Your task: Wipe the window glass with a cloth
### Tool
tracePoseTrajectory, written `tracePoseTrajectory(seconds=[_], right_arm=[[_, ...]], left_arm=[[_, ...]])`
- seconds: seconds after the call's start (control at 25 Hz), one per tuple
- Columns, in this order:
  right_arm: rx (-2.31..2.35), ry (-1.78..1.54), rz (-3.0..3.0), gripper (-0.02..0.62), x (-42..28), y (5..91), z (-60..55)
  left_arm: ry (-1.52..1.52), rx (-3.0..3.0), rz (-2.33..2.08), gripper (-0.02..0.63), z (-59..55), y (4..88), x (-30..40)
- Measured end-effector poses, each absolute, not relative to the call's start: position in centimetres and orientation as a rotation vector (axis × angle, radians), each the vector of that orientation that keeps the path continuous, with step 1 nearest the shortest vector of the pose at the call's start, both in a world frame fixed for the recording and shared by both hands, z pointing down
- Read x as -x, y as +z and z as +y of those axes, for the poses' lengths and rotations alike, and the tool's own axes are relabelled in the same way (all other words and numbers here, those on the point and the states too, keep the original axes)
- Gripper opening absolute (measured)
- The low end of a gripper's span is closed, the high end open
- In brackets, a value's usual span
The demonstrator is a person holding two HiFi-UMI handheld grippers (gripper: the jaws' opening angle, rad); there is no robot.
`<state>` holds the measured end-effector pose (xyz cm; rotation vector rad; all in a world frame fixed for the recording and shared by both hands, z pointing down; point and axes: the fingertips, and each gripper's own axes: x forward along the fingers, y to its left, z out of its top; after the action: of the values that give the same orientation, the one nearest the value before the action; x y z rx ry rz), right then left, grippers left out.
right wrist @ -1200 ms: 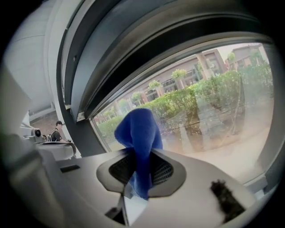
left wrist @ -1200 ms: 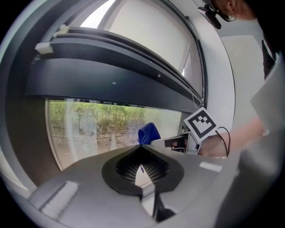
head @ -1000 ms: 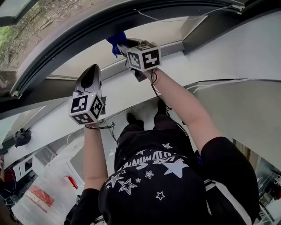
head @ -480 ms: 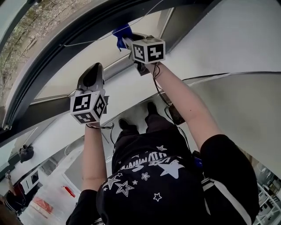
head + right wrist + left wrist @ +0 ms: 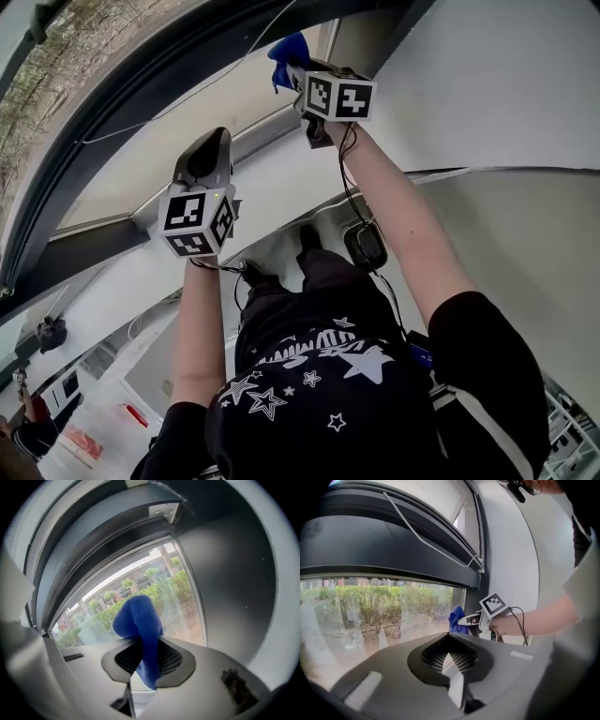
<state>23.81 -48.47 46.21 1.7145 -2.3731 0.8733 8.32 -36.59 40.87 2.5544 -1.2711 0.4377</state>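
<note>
A blue cloth (image 5: 138,620) hangs from my right gripper (image 5: 145,657), which is shut on it. It is bunched against the window glass (image 5: 180,595) near the pane's right edge. In the head view the cloth (image 5: 289,49) is at the top, ahead of the right gripper (image 5: 300,67). From the left gripper view, the cloth (image 5: 458,619) touches the glass (image 5: 379,611) by the right frame. My left gripper (image 5: 214,142) is held up below and left of it, near the sill. Its jaws (image 5: 448,656) look shut with nothing between them.
A dark window frame (image 5: 393,550) runs above the pane, with a thin wire (image 5: 426,543) along it. A white wall (image 5: 487,84) stands right of the window. A round black object (image 5: 364,246) lies on the floor by the person's feet.
My right gripper has moved up and to the right with the cloth, toward the pane's right corner. My left gripper has shifted a little to the right.
</note>
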Motion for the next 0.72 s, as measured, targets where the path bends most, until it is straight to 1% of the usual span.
tracePoseTrajectory(seconds=[0.2, 0.4, 0.56, 0.72], right_arm=[[-1.789, 0.891, -2.345, 0.075, -27.0, 46.3, -48.5], [-1.812, 0.878, -2.325, 0.075, -27.7, 46.1, -48.2], [-1.800, 0.833, -2.344, 0.075, -26.0, 44.9, -47.0], [-1.695, 0.803, -2.418, 0.075, -19.9, 44.2, -44.2]], left_arm=[[0.437, -2.572, -1.224, 0.009, -36.1, 41.3, -10.7], [0.423, -2.546, -1.250, 0.009, -35.7, 41.6, -9.8], [0.403, -2.540, -1.279, 0.009, -35.2, 41.5, -7.3], [0.386, -2.474, -1.358, 0.009, -33.9, 41.7, -1.6]])
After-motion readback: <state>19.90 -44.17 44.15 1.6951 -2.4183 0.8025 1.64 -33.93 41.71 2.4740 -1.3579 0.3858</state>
